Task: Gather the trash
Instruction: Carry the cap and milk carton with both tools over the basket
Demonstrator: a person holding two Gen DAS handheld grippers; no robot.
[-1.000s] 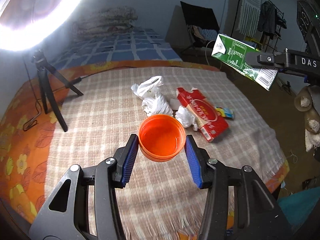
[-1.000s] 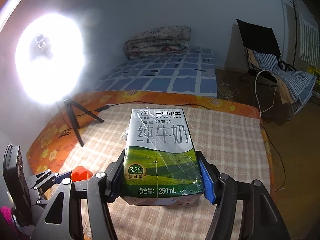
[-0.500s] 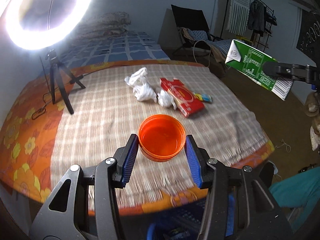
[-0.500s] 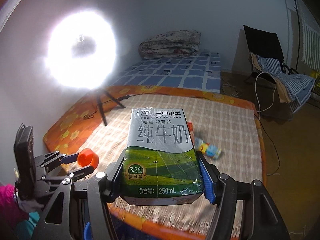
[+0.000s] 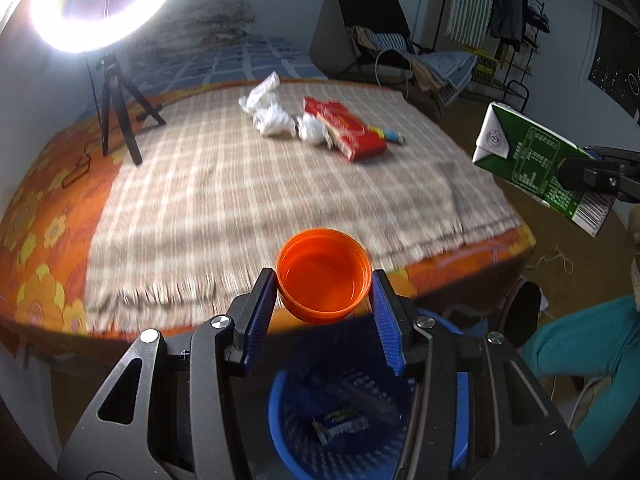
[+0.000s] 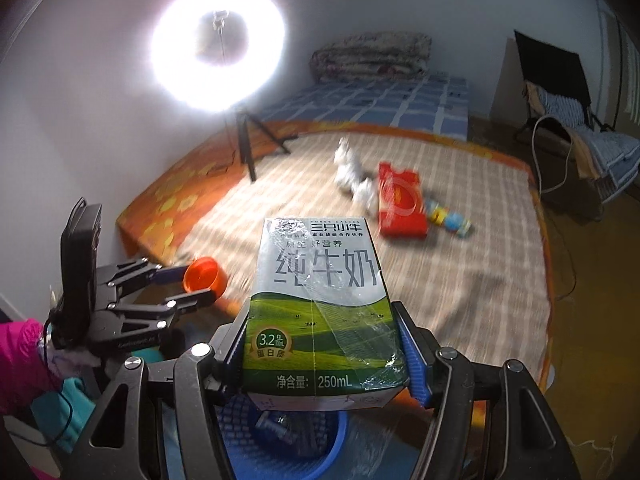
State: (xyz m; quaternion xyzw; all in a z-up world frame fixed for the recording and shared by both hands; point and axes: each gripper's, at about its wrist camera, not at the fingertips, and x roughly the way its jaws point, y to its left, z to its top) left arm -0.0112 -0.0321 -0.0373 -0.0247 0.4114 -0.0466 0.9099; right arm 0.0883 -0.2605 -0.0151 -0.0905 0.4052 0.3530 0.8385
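My left gripper (image 5: 323,300) is shut on an orange plastic lid (image 5: 322,274), held over the near edge of the bed above a blue basket (image 5: 280,412). My right gripper (image 6: 320,352) is shut on a green and white milk carton (image 6: 320,300), also above the blue basket (image 6: 336,436). From the left wrist view the carton (image 5: 536,164) hangs at the far right. On the checked blanket (image 5: 240,184) lie crumpled white paper (image 5: 276,118), a red flat box (image 5: 344,128) and a small colourful wrapper (image 5: 390,135).
The basket holds some wrappers (image 5: 340,424). A ring light on a tripod (image 5: 116,116) stands at the bed's left side. A chair with clothes (image 5: 400,56) is beyond the bed. A person's teal sleeve (image 5: 580,344) is at right.
Both grippers have drawn back from the bed with their loads. The trash on the blanket now lies farther off, and the blue basket has come into view beneath both grippers.
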